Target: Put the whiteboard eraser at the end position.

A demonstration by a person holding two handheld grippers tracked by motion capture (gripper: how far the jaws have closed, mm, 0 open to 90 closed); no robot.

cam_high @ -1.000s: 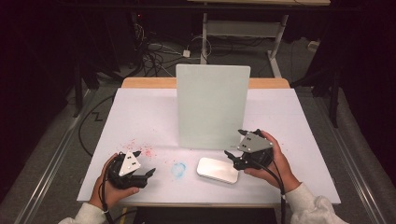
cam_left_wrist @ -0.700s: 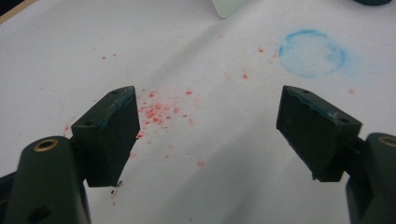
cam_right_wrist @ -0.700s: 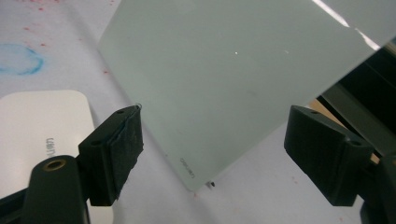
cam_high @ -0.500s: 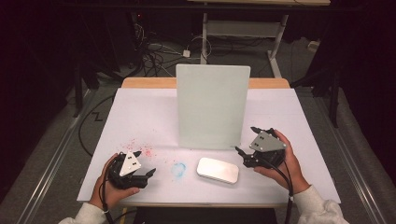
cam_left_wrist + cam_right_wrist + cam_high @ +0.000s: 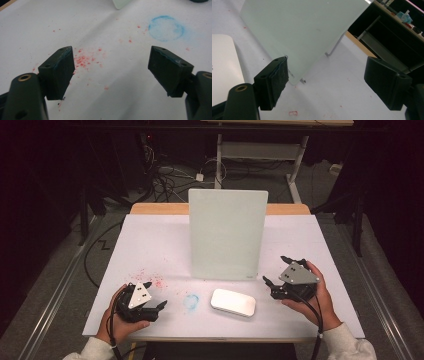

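An upright frosted glass board stands mid-table on the white tabletop. In front of it lies a flat white rounded pad. My right gripper is open and empty, right of the pad and off the board's lower right corner; in the right gripper view its jaws frame the board, with the pad at the left edge. At the front left my left gripper rests open; its jaws hover over red specks, and a blue ring smudge lies beyond.
Red specks and a blue smudge mark the tabletop between the left gripper and the pad. A thin metal leg props the board from behind. Cables and a desk frame sit on the floor past the table's far edge.
My right gripper has drawn away to the right from the white pad, still open. The left gripper, the pad and the board have kept still.
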